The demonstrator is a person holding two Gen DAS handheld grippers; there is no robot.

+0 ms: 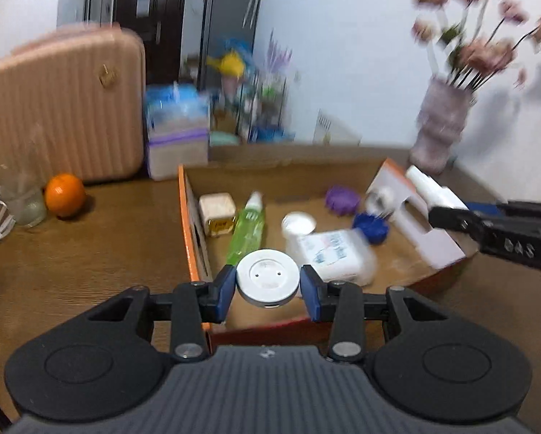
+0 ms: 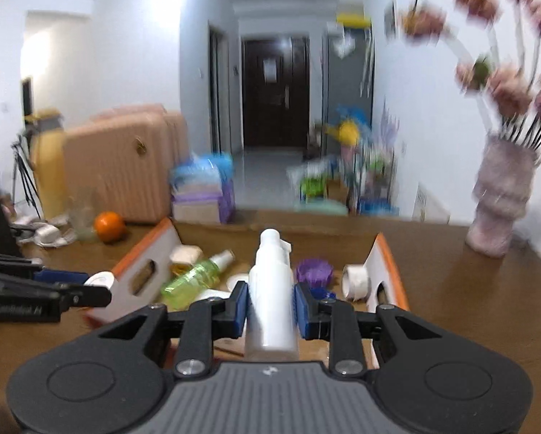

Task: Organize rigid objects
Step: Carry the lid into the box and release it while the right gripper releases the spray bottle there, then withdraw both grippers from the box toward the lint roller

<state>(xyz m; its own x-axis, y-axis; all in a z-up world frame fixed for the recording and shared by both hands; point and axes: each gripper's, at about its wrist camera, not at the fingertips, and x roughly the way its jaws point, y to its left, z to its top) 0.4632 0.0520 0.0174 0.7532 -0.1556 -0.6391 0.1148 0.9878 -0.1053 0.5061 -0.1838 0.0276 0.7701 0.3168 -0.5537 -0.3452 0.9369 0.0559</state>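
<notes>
A: Starting at the left, what sits outside the cardboard box [image 1: 194,224]?

B: An orange [image 1: 65,195] and a clear glass [image 1: 24,202] on the brown table [image 1: 107,238], well apart from the box's orange left wall, with bare tabletop between.

A: And the left gripper [image 1: 268,284]?

B: Its blue pads are closed on a white round disc [image 1: 267,280], held over the box's near edge.

A: Inside the box?

B: A green bottle [image 1: 247,231], a cream cube [image 1: 218,213], a white cup [image 1: 298,224], a purple lid [image 1: 340,199] and a blue lid [image 1: 370,227]; the floor by the far wall is bare.

A: The right gripper [image 2: 271,303]?

B: Clamped on a white spray bottle [image 2: 270,289], above the near edge. A vase [image 2: 498,202] stands further right on open tabletop, apart from the box's right wall.
</notes>
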